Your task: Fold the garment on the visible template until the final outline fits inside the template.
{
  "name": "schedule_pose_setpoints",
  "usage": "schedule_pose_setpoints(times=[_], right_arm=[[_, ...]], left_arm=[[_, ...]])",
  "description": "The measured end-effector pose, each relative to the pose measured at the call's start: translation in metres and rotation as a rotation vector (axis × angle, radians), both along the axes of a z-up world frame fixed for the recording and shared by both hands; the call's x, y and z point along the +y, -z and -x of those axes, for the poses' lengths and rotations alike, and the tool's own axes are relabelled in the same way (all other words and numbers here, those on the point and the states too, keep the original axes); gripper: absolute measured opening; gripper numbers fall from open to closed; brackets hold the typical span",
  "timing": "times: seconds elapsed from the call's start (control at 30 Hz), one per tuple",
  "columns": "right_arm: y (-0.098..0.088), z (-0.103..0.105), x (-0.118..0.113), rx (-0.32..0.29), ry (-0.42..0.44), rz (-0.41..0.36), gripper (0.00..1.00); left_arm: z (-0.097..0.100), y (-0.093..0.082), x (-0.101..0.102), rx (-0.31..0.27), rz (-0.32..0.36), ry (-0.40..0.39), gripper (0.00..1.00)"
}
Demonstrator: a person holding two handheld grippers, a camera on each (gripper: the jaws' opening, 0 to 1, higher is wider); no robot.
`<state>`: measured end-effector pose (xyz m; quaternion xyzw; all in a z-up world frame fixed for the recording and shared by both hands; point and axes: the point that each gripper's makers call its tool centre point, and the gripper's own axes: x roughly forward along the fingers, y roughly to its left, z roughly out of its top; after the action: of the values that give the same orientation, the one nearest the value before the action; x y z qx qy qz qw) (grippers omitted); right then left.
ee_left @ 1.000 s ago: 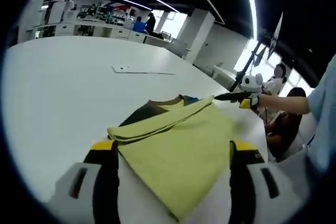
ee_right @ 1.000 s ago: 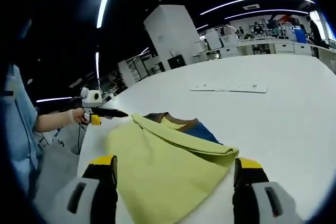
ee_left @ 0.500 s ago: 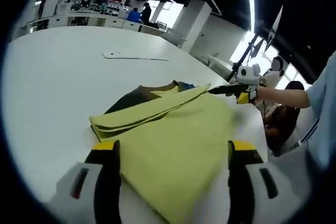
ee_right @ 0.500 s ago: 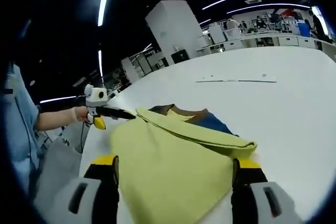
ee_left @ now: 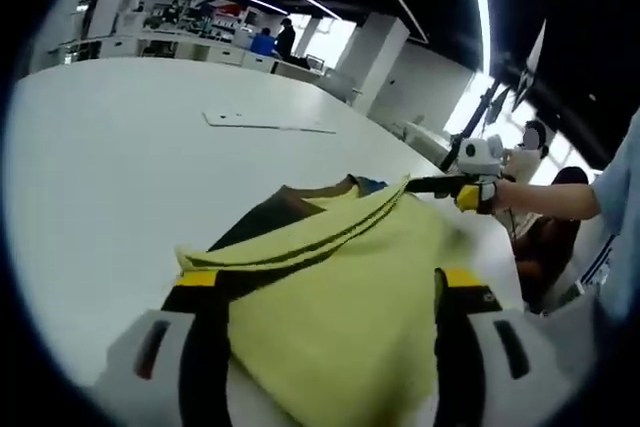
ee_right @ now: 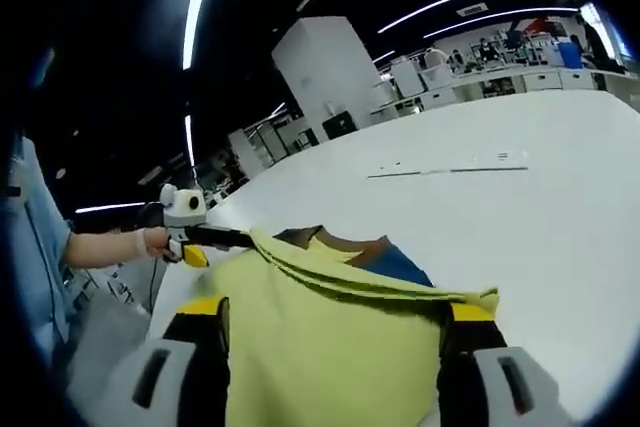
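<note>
Vs 1 s ago: garment [ee_left: 340, 287] now reaches down between the left gripper's [ee_left: 325, 347] jaws and covers their inner edges; earlier it lay ahead of them with bare table around the near corner. Same in the right gripper view: yellow cloth [ee_right: 330, 337] now spans the whole gap of the right gripper [ee_right: 330, 347]. Fold edge sits higher and closer in both views.

Counts: one garment, yellow-green outside, brown collar and a blue patch at the neck, lying folded on the white table [ee_left: 110, 167]. Two grippers. One thin flat strip [ee_left: 268, 126] on the table well beyond the garment.

Jaws: each view's own jaws stand spread, cloth between them; can't tell if they're touching it. From the opposite view each gripper looks pinched on a corner of the top layer, tips narrow and black.
</note>
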<state>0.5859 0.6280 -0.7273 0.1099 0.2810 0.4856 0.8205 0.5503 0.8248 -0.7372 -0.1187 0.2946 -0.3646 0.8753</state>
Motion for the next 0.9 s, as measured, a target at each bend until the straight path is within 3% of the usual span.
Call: schedule_pose_setpoints(times=[0.13, 0.23, 0.57, 0.9], right_arm=[[0.007, -0.016, -0.002, 0.010, 0.037, 0.015, 0.85], [0.007, -0.020, -0.002, 0.008, 0.052, 0.008, 0.82], [0.008, -0.018, -0.002, -0.005, 0.043, 0.026, 0.83], [-0.001, -0.012, 0.001, -0.049, 0.023, 0.037, 0.90]], left_arm=[[-0.015, 0.001, 0.009, -0.004, 0.030, -0.063, 0.81], [-0.017, 0.000, 0.010, -0.003, 0.035, -0.067, 0.81], [-0.015, 0.000, 0.008, -0.003, 0.033, -0.056, 0.83], [-0.013, -0.011, 0.016, -0.015, 0.027, -0.075, 0.86]])
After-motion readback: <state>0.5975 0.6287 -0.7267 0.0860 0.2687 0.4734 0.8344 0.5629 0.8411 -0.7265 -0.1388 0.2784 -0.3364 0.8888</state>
